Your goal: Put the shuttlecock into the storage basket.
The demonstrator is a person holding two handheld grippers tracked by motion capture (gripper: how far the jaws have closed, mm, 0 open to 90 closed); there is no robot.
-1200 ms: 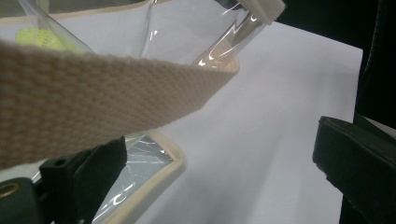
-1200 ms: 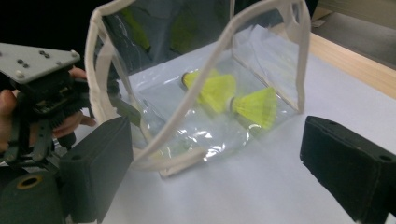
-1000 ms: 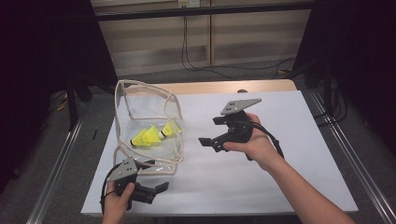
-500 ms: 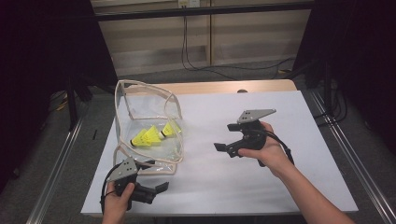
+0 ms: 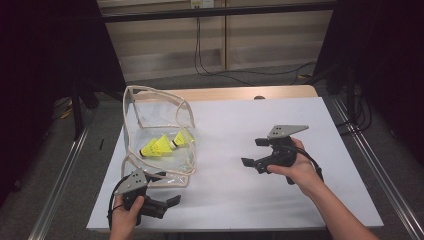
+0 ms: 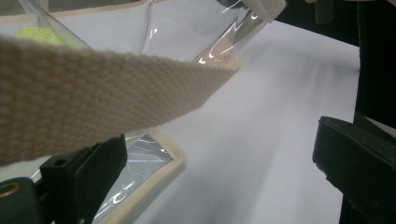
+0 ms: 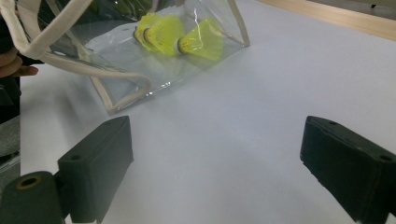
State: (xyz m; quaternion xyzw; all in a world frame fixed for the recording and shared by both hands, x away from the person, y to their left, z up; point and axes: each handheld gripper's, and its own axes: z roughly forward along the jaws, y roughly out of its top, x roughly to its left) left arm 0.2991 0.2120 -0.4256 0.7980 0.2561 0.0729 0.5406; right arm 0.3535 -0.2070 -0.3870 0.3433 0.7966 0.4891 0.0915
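Observation:
A clear plastic bag (image 5: 150, 160) with beige webbing trim lies open on the left of the white table (image 5: 235, 125). Yellow shuttlecocks (image 5: 165, 145) lie inside it. My left gripper (image 5: 167, 204) rests at the table's near left edge just in front of the bag, open. In its own view the left gripper (image 6: 224, 163) has a beige strap (image 6: 93, 98) crossing close above its left jaw, and nothing is pinched. My right gripper (image 5: 252, 151) hovers over the table's middle right, open and pointing at the bag. The right gripper (image 7: 219, 158) looks at the shuttlecocks (image 7: 177, 35) through the bag wall (image 7: 121, 51).
The table's far edge is a wooden strip (image 5: 240, 92). Metal rails (image 5: 65, 170) run along both sides of the table. Cables (image 5: 210, 65) hang against the back wall. A hand (image 7: 14, 65) shows at the left of the right gripper view.
My right gripper has drawn back to the right and toward the person, away from the bag. The left gripper and the bag have stayed put.

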